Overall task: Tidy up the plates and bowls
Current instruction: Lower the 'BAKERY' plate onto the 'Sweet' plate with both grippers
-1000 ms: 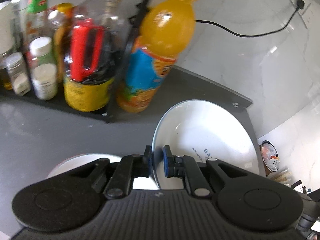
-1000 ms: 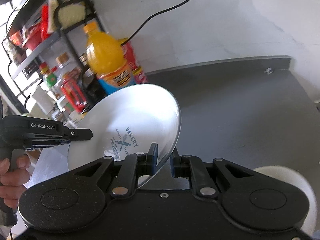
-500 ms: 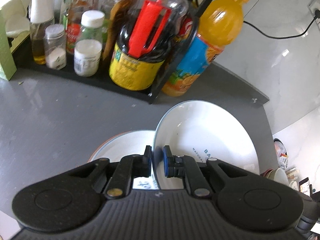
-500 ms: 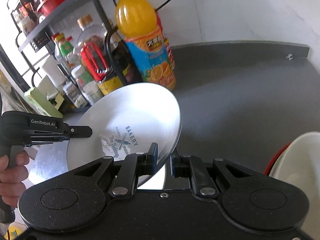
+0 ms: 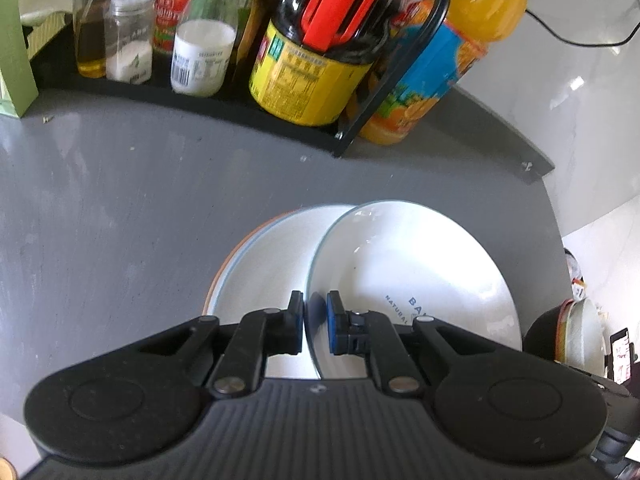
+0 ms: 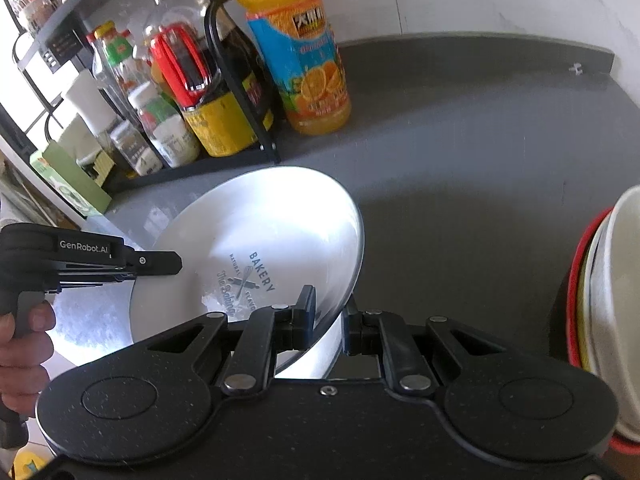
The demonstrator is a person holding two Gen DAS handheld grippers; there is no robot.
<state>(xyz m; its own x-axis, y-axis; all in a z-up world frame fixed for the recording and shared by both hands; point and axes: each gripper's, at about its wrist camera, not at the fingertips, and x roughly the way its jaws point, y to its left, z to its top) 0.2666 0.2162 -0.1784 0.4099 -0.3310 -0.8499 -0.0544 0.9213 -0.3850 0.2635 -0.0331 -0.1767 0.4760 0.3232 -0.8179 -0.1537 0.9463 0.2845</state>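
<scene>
A white plate (image 5: 420, 272) printed "BAKERY" hangs tilted just above the grey counter, gripped at two places on its rim. My left gripper (image 5: 315, 320) is shut on the near rim. In the right wrist view the same plate (image 6: 256, 224) has my right gripper (image 6: 328, 320) shut on its right rim, and the left gripper (image 6: 176, 264), in a person's hand, reaches in from the left. Under the held plate and to its left lies another white plate with an orange edge (image 5: 264, 264), partly covered by it.
A black rack (image 5: 240, 108) of bottles and jars lines the back of the counter, with an orange juice bottle (image 6: 296, 52) beside it. A stack of bowls with a red rim (image 6: 600, 300) stands at the right. A green box (image 5: 12, 60) sits far left.
Both grippers have carried the plate down and to the left, over the orange-edged plate. The rack now looks closer, and the bowl stack has come further into the right wrist view.
</scene>
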